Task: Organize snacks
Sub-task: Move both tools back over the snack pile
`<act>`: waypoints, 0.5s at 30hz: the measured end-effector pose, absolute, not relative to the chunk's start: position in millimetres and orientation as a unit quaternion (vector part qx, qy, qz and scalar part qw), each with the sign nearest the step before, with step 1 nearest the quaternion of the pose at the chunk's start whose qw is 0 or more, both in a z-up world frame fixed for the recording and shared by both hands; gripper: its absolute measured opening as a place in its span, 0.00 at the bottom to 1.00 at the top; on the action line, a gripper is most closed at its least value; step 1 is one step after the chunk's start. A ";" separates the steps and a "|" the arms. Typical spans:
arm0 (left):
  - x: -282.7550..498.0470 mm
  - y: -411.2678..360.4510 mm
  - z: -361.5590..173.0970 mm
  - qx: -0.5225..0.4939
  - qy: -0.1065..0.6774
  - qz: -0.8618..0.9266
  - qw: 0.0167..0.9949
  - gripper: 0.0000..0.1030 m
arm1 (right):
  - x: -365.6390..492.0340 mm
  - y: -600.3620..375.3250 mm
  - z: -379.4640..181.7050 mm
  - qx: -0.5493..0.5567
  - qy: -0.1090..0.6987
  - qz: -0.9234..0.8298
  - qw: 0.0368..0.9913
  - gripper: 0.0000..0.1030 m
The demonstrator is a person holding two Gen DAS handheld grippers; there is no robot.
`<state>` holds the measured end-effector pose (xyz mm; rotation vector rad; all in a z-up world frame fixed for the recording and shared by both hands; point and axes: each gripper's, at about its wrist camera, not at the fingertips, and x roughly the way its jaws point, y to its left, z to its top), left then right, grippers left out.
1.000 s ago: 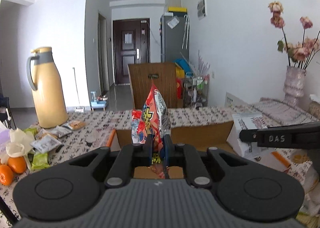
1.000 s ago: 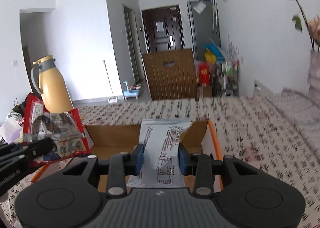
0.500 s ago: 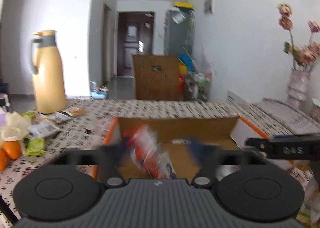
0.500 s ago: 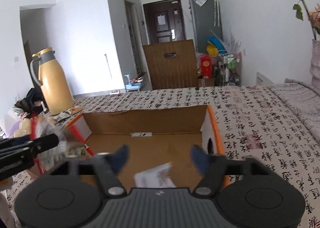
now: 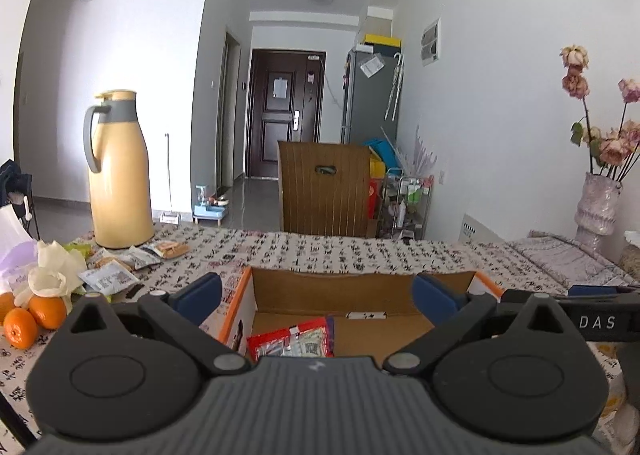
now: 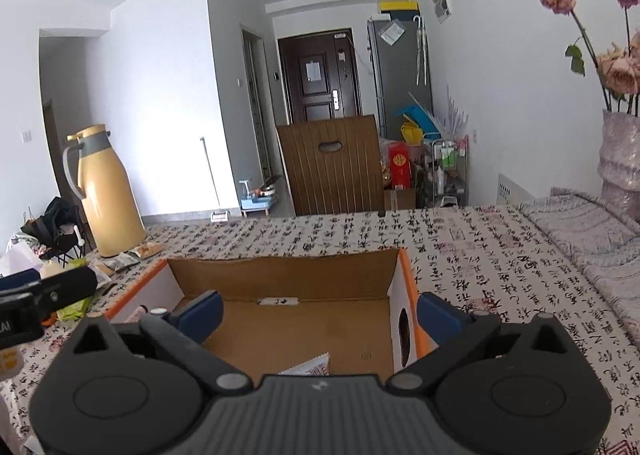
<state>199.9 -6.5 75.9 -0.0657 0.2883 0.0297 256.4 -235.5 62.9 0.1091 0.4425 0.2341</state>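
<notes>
An open cardboard box (image 5: pixel 360 289) with orange edges sits on the patterned tablecloth. A red snack packet (image 5: pixel 292 341) lies flat on its floor, just below my left gripper (image 5: pixel 318 295). That gripper's jaws are opening wide, and nothing is between its blue pads (image 5: pixel 200 291). In the right wrist view the same box (image 6: pixel 280 275) is ahead. A corner of a white packet (image 6: pixel 312 367) lies inside it under my right gripper (image 6: pixel 318 313), whose jaws are also opening and hold nothing. Each gripper shows at the edge of the other's view.
Several loose snack packets (image 5: pixel 112 275), crumpled bags and oranges (image 5: pixel 36 319) lie left of the box, by a tall yellow thermos (image 5: pixel 118 171). A vase of dried flowers (image 5: pixel 598 203) stands at far right. A wooden chair back (image 5: pixel 324 187) rises behind the table.
Both grippers went from shut to wide open. The red packet dropped from the left one and the white packet from the right one, both into the box. Both views drew back slightly.
</notes>
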 end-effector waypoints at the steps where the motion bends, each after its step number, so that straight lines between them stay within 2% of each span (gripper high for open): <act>1: 196.7 -6.6 77.6 -0.032 0.142 0.013 0.989 1.00 | 251.6 -236.0 65.1 0.055 0.217 0.115 0.968 1.00; 15: 122.2 -3.1 82.9 -0.038 0.148 -0.003 0.988 1.00 | 165.8 -238.2 72.8 0.047 0.218 0.102 0.969 1.00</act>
